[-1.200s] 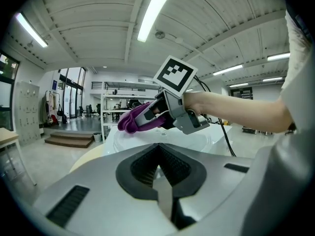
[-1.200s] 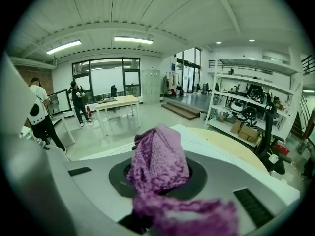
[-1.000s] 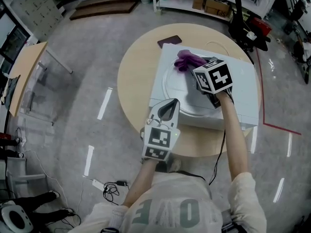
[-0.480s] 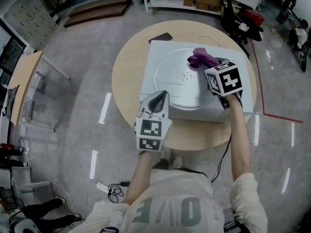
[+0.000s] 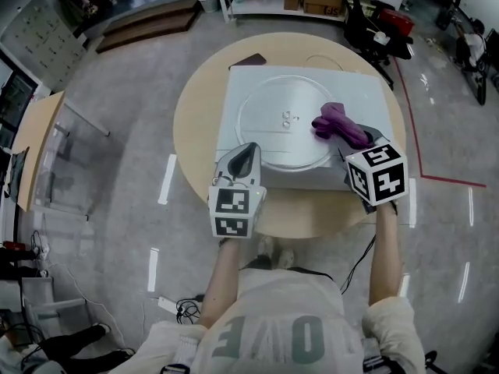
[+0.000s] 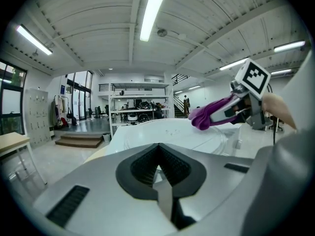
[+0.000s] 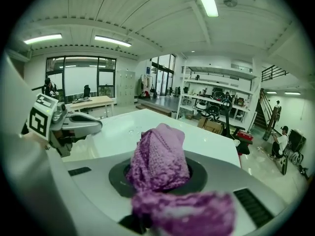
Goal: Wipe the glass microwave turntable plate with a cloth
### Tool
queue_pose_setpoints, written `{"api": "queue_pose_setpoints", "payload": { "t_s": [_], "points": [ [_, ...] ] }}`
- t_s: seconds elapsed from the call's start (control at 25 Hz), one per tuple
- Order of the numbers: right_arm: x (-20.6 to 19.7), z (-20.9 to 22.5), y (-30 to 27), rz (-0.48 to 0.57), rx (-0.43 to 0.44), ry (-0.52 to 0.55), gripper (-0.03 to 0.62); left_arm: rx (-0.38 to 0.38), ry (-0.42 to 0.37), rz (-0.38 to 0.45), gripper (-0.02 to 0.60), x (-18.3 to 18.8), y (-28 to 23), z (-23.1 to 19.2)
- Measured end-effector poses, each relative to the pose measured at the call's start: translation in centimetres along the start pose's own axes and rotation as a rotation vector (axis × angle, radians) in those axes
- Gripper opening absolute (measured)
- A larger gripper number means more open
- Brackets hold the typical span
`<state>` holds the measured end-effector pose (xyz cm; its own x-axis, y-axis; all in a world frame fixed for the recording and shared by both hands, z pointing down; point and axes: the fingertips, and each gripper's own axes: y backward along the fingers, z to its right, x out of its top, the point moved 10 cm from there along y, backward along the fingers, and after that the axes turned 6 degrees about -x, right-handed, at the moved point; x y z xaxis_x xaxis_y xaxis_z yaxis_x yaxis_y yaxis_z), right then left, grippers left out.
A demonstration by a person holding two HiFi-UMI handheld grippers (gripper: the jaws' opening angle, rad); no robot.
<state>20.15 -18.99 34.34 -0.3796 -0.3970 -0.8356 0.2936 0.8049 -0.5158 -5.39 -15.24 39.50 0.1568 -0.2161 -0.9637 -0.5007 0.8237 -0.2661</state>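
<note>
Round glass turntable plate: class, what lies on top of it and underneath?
A purple knitted cloth, clamped in the right gripper, lies on its right edge. Under the round glass plate is a white box; the cloth hides the glass beneath it.

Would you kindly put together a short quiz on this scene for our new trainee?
1. Multiple choice: what does the right hand-held gripper hold?
A) a purple cloth
B) a yellow sponge
C) nothing
2. True or false: the glass plate lies directly on the round wooden table.
3. Fill in: in the head view, the cloth sits at the plate's ___ edge (left or right).
Key: 1 A. 2 False: the plate lies on the white box that stands on the table. 3 right.
</note>
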Motion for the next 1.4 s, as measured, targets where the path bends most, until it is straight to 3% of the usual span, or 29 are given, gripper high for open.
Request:
{"api": "queue_pose_setpoints", "payload": {
  "t_s": [0.36,0.88,1.16,1.4],
  "points": [
    [-1.7,-6.2,3.8,0.007,0.066,0.06,0.048,-0.001,-0.001,0.007,-0.002,-0.1,0.3,0.0],
    [1.5,-12.6,0.7,0.027,0.197,0.146,0.048,-0.031,0.002,0.023,0.0,-0.1,0.4,0.0],
    [3.0,-12.5,-1.8,0.027,0.188,0.151,0.048,-0.047,0.0,0.022,-0.002,-0.2,0.4,-0.1],
    [3.3,-12.4,-2.5,0.011,0.155,0.156,0.048,-0.056,-0.045,-0.034,0.0,0.4,0.8,-0.3]
  ]
}}
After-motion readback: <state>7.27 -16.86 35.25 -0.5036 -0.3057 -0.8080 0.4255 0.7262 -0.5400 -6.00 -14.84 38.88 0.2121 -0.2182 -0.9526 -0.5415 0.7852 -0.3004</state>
